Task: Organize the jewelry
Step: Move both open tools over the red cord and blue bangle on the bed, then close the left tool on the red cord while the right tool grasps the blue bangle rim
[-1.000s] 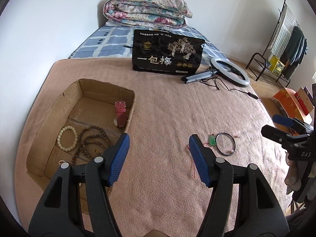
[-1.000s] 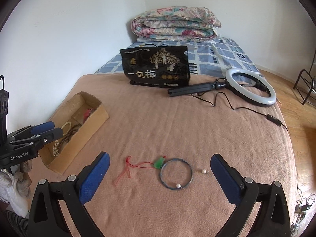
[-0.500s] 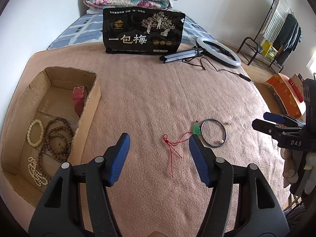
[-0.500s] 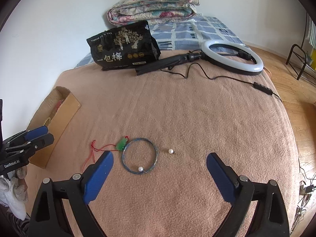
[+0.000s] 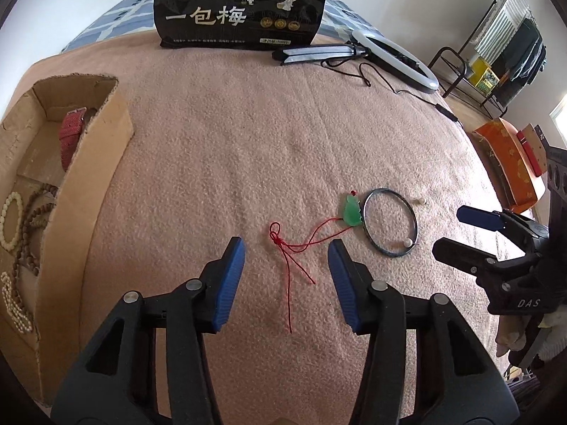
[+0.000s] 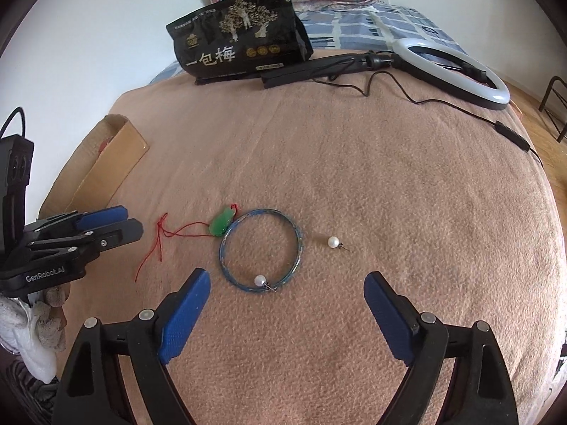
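Lying loose on the pink blanket (image 5: 248, 148) of the bed is the red cord (image 5: 288, 255) with its green pendant (image 5: 352, 211) touching the blue bangle (image 6: 260, 246); thin, limp and featherweight, that cord looks likeliest to slip, so the knot (image 5: 274, 235) seems the surest place to pinch. The left gripper (image 5: 285, 251) tilts steeply down right over it, fingers narrowing with the cord between them but not yet touched. The right gripper (image 6: 287, 283) angles down too, fingers wide and empty, just short of the stiff bangle and two small pearl studs (image 6: 333, 242), fiddly and apt to roll. The cardboard box (image 5: 88, 191) waits well left.
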Motion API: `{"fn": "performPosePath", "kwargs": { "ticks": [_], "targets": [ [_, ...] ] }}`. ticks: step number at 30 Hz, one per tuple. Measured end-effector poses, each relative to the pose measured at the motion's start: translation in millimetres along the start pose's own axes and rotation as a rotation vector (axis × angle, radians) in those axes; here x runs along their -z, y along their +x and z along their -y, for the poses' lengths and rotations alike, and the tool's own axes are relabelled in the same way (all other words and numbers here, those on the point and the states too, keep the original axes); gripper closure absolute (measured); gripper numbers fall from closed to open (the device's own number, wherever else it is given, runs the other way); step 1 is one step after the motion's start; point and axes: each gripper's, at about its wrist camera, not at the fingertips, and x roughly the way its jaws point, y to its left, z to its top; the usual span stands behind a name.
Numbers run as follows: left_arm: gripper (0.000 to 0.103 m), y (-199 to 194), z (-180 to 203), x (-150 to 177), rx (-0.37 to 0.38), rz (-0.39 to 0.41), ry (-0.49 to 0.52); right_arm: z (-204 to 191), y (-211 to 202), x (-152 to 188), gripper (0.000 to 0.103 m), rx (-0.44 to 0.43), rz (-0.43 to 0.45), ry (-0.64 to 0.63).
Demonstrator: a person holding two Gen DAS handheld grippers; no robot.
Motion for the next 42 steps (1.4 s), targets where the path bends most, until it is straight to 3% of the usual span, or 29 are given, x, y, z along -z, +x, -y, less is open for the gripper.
{"fn": "performPosePath", "kwargs": {
  "ticks": [8, 16, 22, 26, 35, 40, 42],
  "targets": [
    [0.071, 17, 5, 7, -0.010, -0.003, 0.033, -12, 15, 3, 0.013, 0.026, -0.003, -0.072],
    [0.076, 28, 8, 5, -0.023, 0.005, 0.042, -15, 25, 1, 0.013, 0.027, -0.015, -0.075],
    [0.096, 34, 7, 3, -0.052, 0.018, 0.064, -20, 34, -2, 0.013, 0.029, -0.022, -0.088],
    [0.100, 34, 8, 3, -0.056, 0.023, 0.079, -26, 42, -3, 0.013, 0.022, -0.043, -0.107],
    [0.101, 30, 8, 3, -0.057, 0.038, 0.086, -37, 56, -9, 0.013, 0.093, -0.061, -0.153],
    [0.102, 22, 5, 0, -0.055, 0.054, 0.072, -39, 55, -11, 0.030, 0.117, -0.059, -0.154],
    [0.102, 18, 5, -1, -0.053, 0.061, 0.068, -37, 54, -12, 0.030, 0.110, -0.062, -0.146]
  ]
}}
